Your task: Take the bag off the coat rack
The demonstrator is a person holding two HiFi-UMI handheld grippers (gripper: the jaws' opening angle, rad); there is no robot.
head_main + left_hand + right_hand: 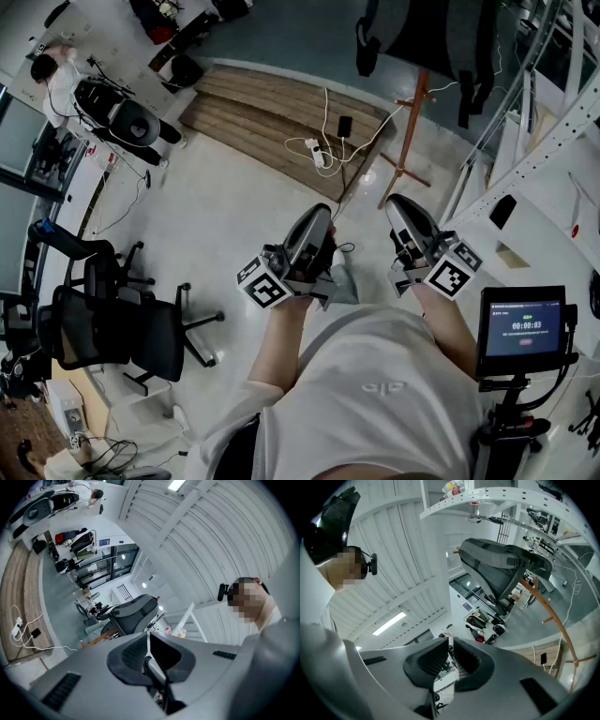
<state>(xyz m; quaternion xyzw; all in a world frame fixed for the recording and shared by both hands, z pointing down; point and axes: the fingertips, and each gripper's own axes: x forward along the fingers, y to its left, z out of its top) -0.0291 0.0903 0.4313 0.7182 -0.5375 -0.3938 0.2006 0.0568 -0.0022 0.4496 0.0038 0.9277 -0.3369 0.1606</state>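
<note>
A dark grey backpack (441, 37) hangs on a wooden coat rack (411, 141) at the far side of the floor, ahead and slightly right. In the left gripper view the backpack (133, 612) appears beyond the jaws; in the right gripper view the backpack (501, 562) hangs high on the rack's wooden pole (551, 613). My left gripper (319, 216) and right gripper (397, 204) are held close to my chest, well short of the rack. Both are shut, with nothing between the jaws of the left gripper (148, 641) or the right gripper (451, 651).
A power strip with white cables (321, 150) lies on a low wooden platform (272, 112) left of the rack. White shelving (548, 141) stands at the right, and a small timer screen (522, 328) nearer me. Black office chairs (122, 328) stand at the left. A person (56, 80) is far left.
</note>
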